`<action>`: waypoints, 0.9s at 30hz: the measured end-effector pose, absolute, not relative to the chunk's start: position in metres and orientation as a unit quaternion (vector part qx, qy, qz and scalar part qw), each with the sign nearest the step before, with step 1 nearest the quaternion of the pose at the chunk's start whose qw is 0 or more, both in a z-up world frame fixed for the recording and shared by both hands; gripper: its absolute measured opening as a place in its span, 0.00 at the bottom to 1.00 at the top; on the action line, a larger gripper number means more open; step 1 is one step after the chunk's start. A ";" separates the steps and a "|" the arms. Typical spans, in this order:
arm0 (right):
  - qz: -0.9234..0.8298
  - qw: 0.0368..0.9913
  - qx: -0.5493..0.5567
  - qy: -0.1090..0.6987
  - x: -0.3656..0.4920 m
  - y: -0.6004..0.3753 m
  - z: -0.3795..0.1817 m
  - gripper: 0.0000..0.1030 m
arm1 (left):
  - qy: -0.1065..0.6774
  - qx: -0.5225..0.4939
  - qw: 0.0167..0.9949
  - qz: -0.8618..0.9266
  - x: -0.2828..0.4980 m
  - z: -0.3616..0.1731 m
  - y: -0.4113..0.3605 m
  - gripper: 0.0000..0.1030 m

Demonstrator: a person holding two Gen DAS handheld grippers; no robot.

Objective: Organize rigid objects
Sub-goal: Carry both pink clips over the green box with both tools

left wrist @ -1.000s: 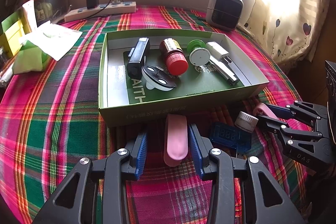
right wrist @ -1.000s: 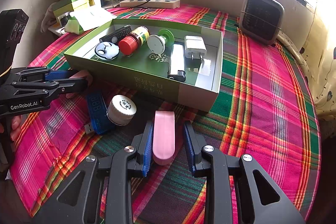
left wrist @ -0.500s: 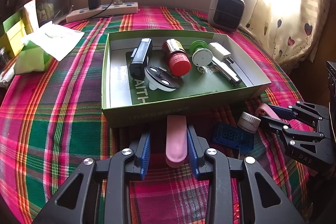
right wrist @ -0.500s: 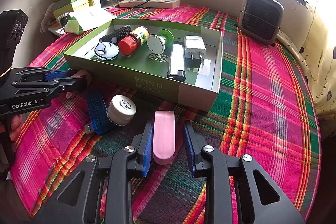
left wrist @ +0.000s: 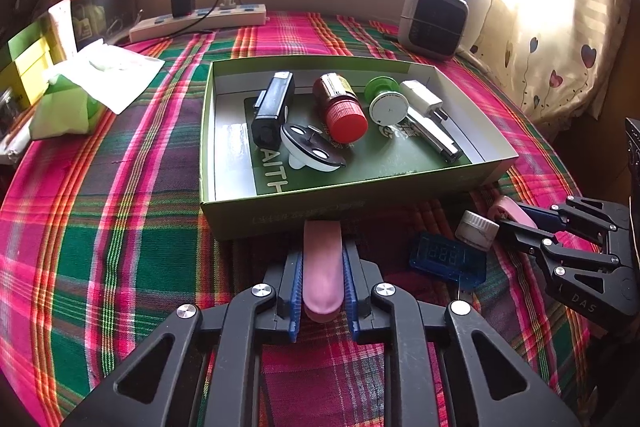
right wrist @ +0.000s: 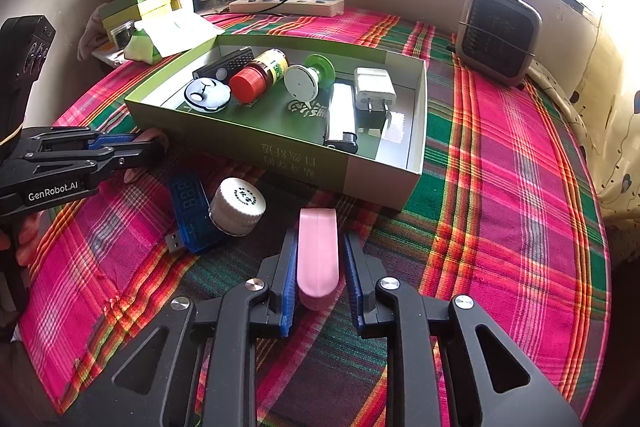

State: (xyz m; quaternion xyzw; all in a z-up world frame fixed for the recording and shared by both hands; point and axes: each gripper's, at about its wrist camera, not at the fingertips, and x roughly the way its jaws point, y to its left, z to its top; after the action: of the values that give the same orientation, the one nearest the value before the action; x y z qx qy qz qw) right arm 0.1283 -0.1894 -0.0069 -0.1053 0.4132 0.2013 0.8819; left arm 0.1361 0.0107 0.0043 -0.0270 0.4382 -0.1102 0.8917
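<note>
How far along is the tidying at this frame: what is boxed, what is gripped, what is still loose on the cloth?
Done: six items lie in the green box, among them the red-capped bottle and the white charger. In hand: the left gripper and the right gripper each clamp a pink piece. Left: the blue USB meter and the white-capped jar.

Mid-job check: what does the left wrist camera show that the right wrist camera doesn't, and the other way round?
Left wrist only: the AITH lettering on the box floor and the DAS marking on the right claw.
Right wrist only: the USB plug of the blue meter and the GenRobot.AI label on the left claw.
Both: the green box, red-capped bottle and white jar.
</note>
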 end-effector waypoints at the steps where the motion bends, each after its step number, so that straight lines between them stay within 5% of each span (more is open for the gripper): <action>1: 0.202 0.882 -0.105 0.413 0.129 -0.190 -0.007 0.20 | 0.438 -0.027 0.892 -0.110 0.137 0.004 0.011 0.17; 27: 0.203 0.899 -0.072 0.381 0.114 -0.187 0.023 0.18 | 0.404 -0.022 0.907 -0.115 0.120 0.038 0.011 0.17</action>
State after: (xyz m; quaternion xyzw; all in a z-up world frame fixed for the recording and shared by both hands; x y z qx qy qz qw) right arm 0.1139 -0.1872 0.0225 -0.0718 0.3807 0.2028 0.8993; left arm 0.1197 0.0113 0.0379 -0.0220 0.4042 -0.1153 0.9071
